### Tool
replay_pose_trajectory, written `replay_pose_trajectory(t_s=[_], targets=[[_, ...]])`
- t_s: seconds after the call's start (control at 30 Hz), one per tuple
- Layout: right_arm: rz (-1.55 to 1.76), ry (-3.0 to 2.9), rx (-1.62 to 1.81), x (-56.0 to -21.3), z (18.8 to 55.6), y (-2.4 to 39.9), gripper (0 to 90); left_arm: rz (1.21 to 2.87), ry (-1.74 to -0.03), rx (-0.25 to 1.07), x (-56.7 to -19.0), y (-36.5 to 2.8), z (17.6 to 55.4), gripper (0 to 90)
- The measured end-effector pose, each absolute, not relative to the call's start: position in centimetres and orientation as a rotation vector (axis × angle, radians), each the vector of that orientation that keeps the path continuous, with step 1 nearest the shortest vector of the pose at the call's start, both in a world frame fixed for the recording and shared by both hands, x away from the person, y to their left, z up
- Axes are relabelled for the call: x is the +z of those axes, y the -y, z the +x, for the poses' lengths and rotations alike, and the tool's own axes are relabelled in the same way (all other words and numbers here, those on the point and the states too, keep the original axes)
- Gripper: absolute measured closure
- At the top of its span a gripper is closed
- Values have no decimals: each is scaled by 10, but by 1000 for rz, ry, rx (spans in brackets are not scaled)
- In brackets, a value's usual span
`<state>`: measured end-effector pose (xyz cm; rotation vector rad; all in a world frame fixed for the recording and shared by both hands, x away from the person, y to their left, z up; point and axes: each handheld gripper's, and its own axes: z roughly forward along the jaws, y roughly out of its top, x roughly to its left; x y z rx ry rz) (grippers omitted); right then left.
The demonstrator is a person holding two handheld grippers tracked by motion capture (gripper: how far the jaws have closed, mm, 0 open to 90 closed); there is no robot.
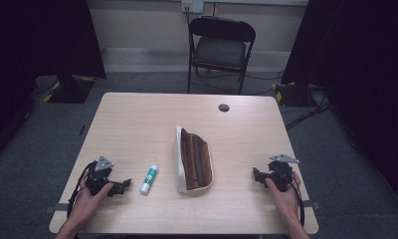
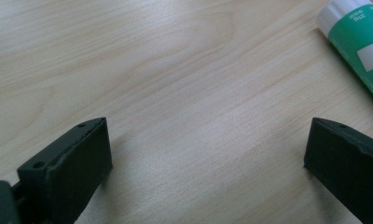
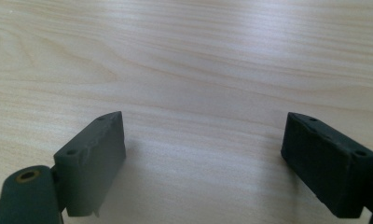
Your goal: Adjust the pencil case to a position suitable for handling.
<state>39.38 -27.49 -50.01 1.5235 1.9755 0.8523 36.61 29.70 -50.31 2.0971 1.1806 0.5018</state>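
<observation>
An open pencil case, white outside and brown inside, lies at the middle of the wooden table. Left of it lies a green and white glue stick, whose white cap and green body also show at the top right of the left gripper view. My left gripper rests on the table near the front left, just left of the glue stick, open with bare wood between its jaws. My right gripper rests at the front right, right of the case, open over bare wood.
A small dark round hole sits near the table's far edge. A black folding chair stands behind the table. Cables trail on the grey floor at the right. Dark curtains hang at both sides.
</observation>
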Motion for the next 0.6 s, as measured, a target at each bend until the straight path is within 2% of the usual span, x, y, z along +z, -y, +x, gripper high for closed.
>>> replay_pose_trajectory(t_s=[0.27, 0.37, 0.5, 0.53, 0.6], targets=[[1485, -2033, 871, -499, 385, 272, 141, 2097, -1183, 503, -503, -297, 366, 3], [1468, -2087, 872, -495, 383, 269, 199, 2087, -1189, 502, -503, -297, 365, 3], [1422, -2134, 899, -491, 381, 263, 225, 2091, -1188, 502, -503, -297, 365, 2], [1388, -2169, 948, -487, 379, 260, 271, 2087, -1189, 502, -503, -297, 365, 2], [1357, -2190, 974, -483, 377, 253, 303, 2091, -1188, 502, -503, -297, 365, 3]])
